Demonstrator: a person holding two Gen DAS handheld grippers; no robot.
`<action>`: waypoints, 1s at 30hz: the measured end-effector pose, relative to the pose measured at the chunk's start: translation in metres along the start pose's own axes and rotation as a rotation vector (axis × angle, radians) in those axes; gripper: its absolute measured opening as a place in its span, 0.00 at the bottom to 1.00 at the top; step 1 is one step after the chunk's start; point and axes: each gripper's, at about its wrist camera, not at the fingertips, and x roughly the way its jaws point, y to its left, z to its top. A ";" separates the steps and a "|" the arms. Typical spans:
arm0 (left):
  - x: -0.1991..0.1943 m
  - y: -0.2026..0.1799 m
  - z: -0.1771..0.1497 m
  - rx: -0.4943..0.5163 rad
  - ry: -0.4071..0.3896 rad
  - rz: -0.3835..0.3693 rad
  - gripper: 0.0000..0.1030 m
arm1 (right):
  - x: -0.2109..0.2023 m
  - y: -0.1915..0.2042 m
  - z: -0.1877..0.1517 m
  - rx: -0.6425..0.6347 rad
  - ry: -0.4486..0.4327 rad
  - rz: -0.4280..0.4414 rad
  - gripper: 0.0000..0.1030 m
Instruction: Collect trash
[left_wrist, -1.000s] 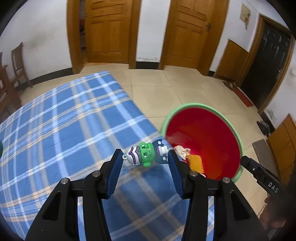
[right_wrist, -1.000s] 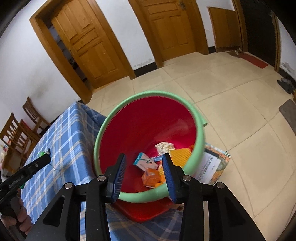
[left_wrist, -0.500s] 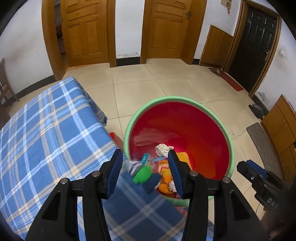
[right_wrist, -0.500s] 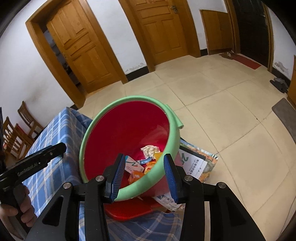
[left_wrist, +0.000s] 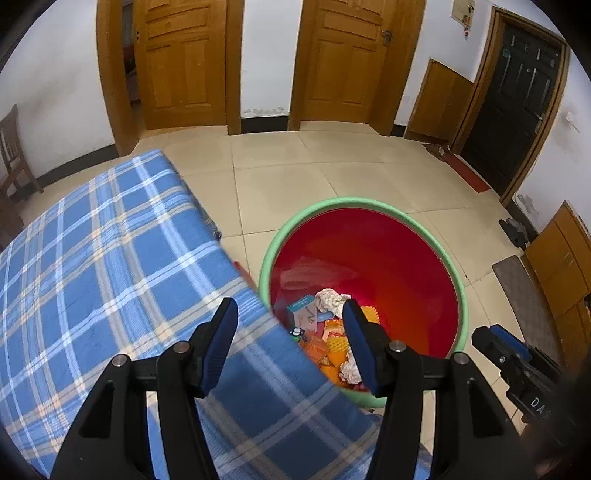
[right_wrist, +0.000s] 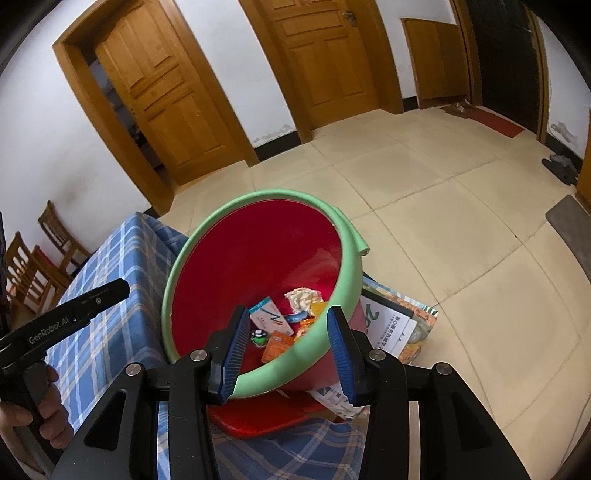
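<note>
The left gripper (left_wrist: 290, 332) has nothing between its blue pads. Its jaws have just been opening, and they stand apart over the edge of the blue checked cloth (left_wrist: 110, 280). Just past the jaws, and a little to their right, sits the red bin (left_wrist: 388, 266) with its green rim. The trash lies at the bottom of it: a white crumpled tissue (left_wrist: 332, 301), a small white and blue box (left_wrist: 301, 306), orange wrappers (left_wrist: 332, 343) and a little green toy (left_wrist: 295, 331) at the near side, just ahead of the gap between the jaws.

The right gripper (right_wrist: 286, 343) has its jaws part way open around the near green rim (right_wrist: 295, 354) of the bin. The rim sits between the pads, but I cannot tell if they press on it. The bin leans toward the cloth. Just ahead of the jaws, inside the bin, are the same box, tissue, wrappers and green toy. To the right of the jaws, papers (right_wrist: 391, 325) lie on the floor under the bin. Far to the left of the jaws, a hand (right_wrist: 40, 417) holds the other gripper's handle.
</note>
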 end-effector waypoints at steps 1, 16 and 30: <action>-0.002 0.002 -0.001 -0.004 0.001 0.004 0.57 | -0.001 0.002 0.000 -0.004 -0.001 0.003 0.44; -0.050 0.056 -0.034 -0.112 -0.037 0.105 0.68 | -0.023 0.057 -0.014 -0.105 -0.017 0.059 0.67; -0.101 0.099 -0.065 -0.212 -0.108 0.216 0.80 | -0.040 0.112 -0.037 -0.209 -0.040 0.070 0.81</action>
